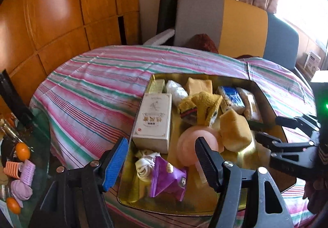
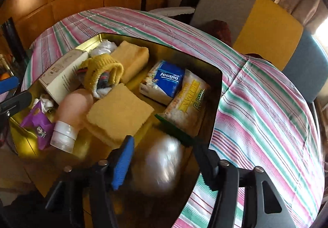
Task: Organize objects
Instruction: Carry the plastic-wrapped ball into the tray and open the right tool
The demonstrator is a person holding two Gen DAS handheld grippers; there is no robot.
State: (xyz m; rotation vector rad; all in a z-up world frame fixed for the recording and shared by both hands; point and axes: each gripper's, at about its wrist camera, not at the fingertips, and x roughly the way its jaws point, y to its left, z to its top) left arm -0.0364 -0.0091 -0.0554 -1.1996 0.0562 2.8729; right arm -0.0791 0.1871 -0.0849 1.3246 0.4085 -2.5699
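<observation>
A gold tray (image 1: pixel 131 193) on the striped tablecloth holds a white box (image 1: pixel 152 120), a pink bottle (image 1: pixel 189 147), yellow sponges (image 1: pixel 234 130), a yellow sock (image 1: pixel 202 108), a purple packet (image 1: pixel 167 181), a white cord (image 1: pixel 145 165), a Tempo tissue pack (image 2: pixel 164 81) and a snack bag (image 2: pixel 187 103). My left gripper (image 1: pixel 160 161) is open above the tray's near end, over the purple packet. My right gripper (image 2: pixel 164 156) is open, and a blurred clear plastic ball (image 2: pixel 162 164) lies between its fingers, not clamped. The right gripper also shows in the left wrist view (image 1: pixel 266 131).
The tray sits on a round table with a pink-green striped cloth (image 1: pixel 92 88). A grey, yellow and blue sofa (image 1: pixel 235 24) stands behind. At left, a glass side table (image 1: pixel 41 146) holds oranges, hair rollers and a purple sock. Wooden wall panels stand at the back left.
</observation>
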